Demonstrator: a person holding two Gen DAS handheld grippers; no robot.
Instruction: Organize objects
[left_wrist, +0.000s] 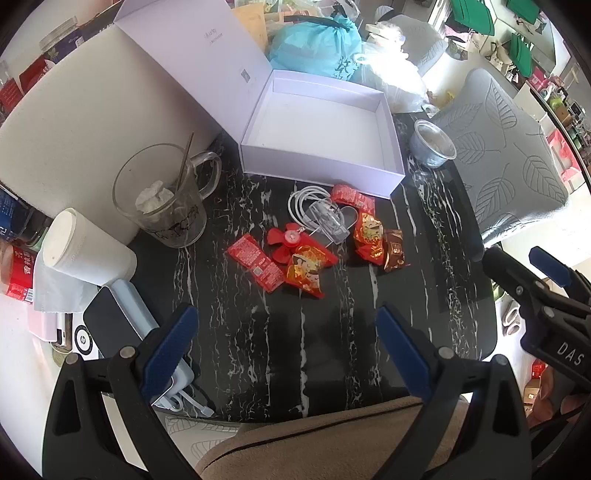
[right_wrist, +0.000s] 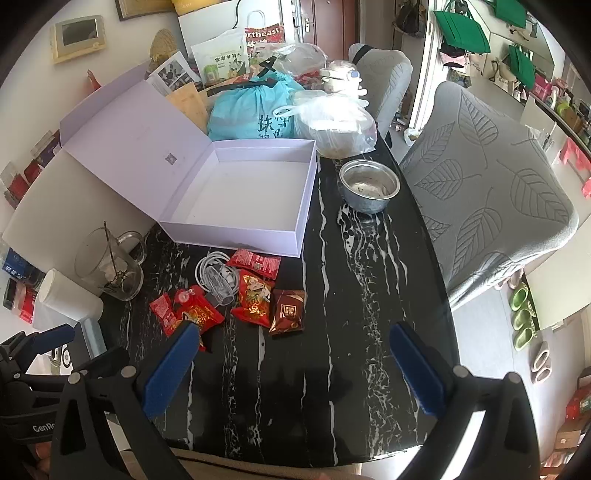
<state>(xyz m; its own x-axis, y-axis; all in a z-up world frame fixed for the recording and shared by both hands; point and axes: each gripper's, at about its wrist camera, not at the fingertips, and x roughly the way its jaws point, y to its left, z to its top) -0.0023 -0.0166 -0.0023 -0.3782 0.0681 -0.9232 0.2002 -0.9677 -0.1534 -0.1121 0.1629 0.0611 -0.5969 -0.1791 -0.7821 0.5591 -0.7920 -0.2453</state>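
An open, empty lilac box (left_wrist: 373, 110) (right_wrist: 295, 236) stands on the black marbled table (left_wrist: 288, 332) (right_wrist: 351, 295), its lid leaning back. In front of it lies a small pile: red snack packets (left_wrist: 255, 264) (right_wrist: 255, 263), a brown packet (left_wrist: 393, 249) (right_wrist: 288, 312), a red toy fan (left_wrist: 286, 243) (right_wrist: 184, 295), a coiled white cable (left_wrist: 306, 203) (right_wrist: 212, 267) and a clear plastic piece (left_wrist: 330, 221) (right_wrist: 221, 290). My left gripper (left_wrist: 286, 350) is open and empty, near the table's front edge. My right gripper (right_wrist: 291, 369) is open and empty, just right of the pile.
A glass mug (left_wrist: 162, 199) (right_wrist: 109, 267) and a paper roll (left_wrist: 85, 253) (right_wrist: 64, 301) stand left. A steel bowl (left_wrist: 432, 144) (right_wrist: 369, 186) sits right of the box. Bags (left_wrist: 317, 44) (right_wrist: 255, 110) crowd the back. A grey chair (left_wrist: 506, 155) (right_wrist: 487, 192) stands right.
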